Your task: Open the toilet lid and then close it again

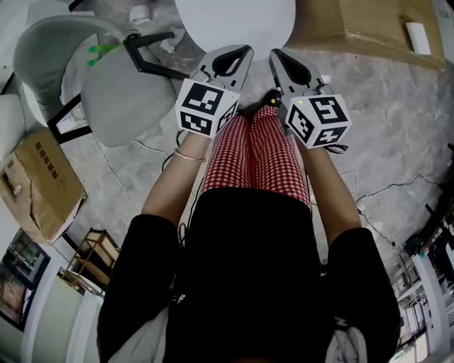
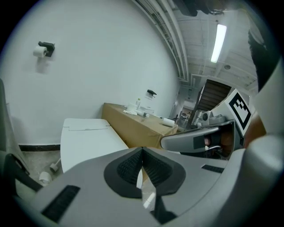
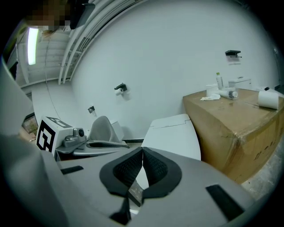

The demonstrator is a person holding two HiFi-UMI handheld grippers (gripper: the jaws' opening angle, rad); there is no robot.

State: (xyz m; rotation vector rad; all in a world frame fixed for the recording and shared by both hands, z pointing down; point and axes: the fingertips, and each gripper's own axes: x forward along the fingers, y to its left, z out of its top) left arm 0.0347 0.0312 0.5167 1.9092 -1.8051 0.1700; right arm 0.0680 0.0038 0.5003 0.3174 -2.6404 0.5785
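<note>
The white toilet [image 1: 234, 21] stands just ahead of me with its lid down and flat. It also shows in the left gripper view as the toilet lid [image 2: 88, 137], and in the right gripper view as the same lid [image 3: 173, 133]. My left gripper [image 1: 241, 51] and right gripper [image 1: 278, 55] hang side by side above the person's checked trousers, short of the toilet's front edge. Both are shut with nothing between the jaws, which the left gripper's [image 2: 142, 150] and the right gripper's [image 3: 142, 150] own views confirm. Neither touches the lid.
A grey chair [image 1: 106, 92] stands left of the toilet. A large cardboard box [image 1: 383, 28] with bottles and a paper roll on top stands against its right side. Another box [image 1: 39, 184] lies at far left. Cables [image 1: 369, 198] run over the floor. A paper holder [image 2: 44, 49] hangs on the wall.
</note>
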